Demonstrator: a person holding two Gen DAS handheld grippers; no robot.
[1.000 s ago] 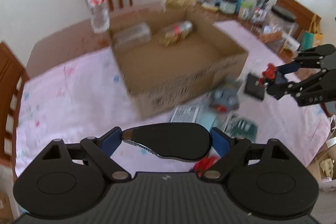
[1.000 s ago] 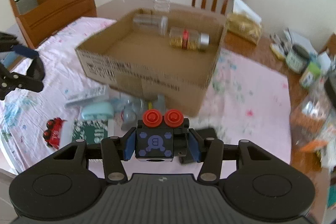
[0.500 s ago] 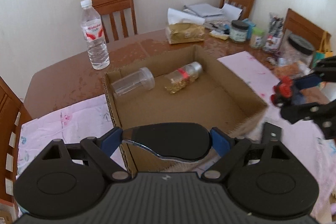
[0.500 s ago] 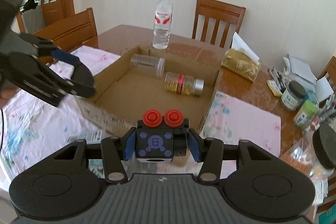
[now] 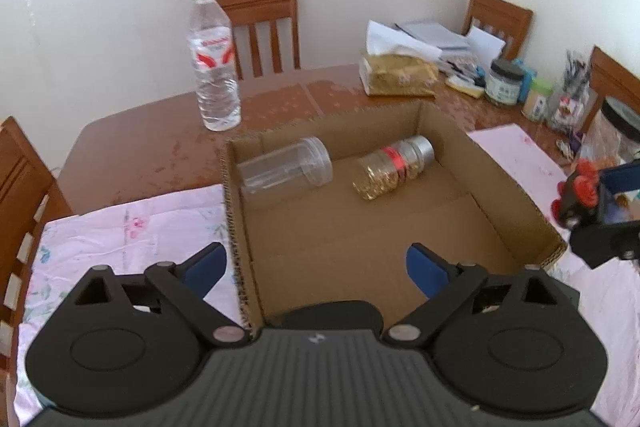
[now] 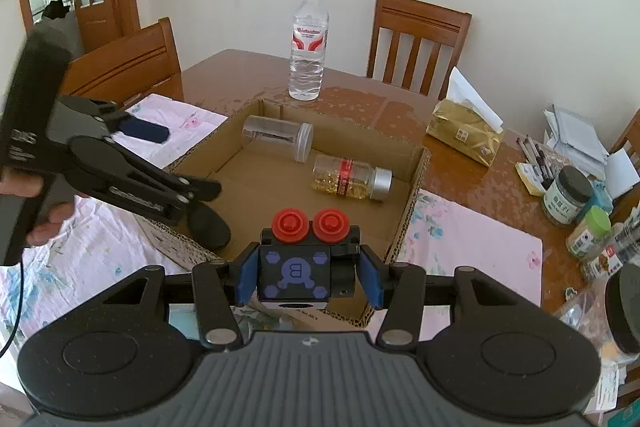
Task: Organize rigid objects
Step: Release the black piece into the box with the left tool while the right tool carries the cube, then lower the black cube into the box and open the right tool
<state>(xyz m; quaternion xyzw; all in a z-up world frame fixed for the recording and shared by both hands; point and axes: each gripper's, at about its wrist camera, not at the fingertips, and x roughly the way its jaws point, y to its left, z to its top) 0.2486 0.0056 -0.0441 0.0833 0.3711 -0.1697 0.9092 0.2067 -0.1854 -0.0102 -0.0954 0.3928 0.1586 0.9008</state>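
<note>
My left gripper (image 5: 318, 269) hangs over the near left corner of the cardboard box (image 5: 512, 187), its jaws opening wide, blue pads touching nothing. A black oval object (image 5: 332, 313) sits below them, half hidden by the gripper body; the right wrist view shows this black oval object (image 6: 208, 227) just inside the box's near wall under the left gripper (image 6: 178, 159). My right gripper (image 6: 306, 275) is shut on a black cube toy (image 6: 296, 269) with two red knobs, above the box's near edge. A clear jar (image 5: 286, 169) and a gold-filled bottle (image 5: 394, 167) lie in the box.
A water bottle (image 5: 214, 67) stands behind the box on the brown table. A gold tissue pack (image 5: 396, 75), jars (image 6: 566, 197) and papers crowd the right side. A pink cloth (image 5: 120, 235) covers the near table. Wooden chairs (image 6: 416, 43) ring it.
The left gripper moved over the box and opened; the black oval object left its pads and dropped lower. The right gripper rose toward the box with the toy.
</note>
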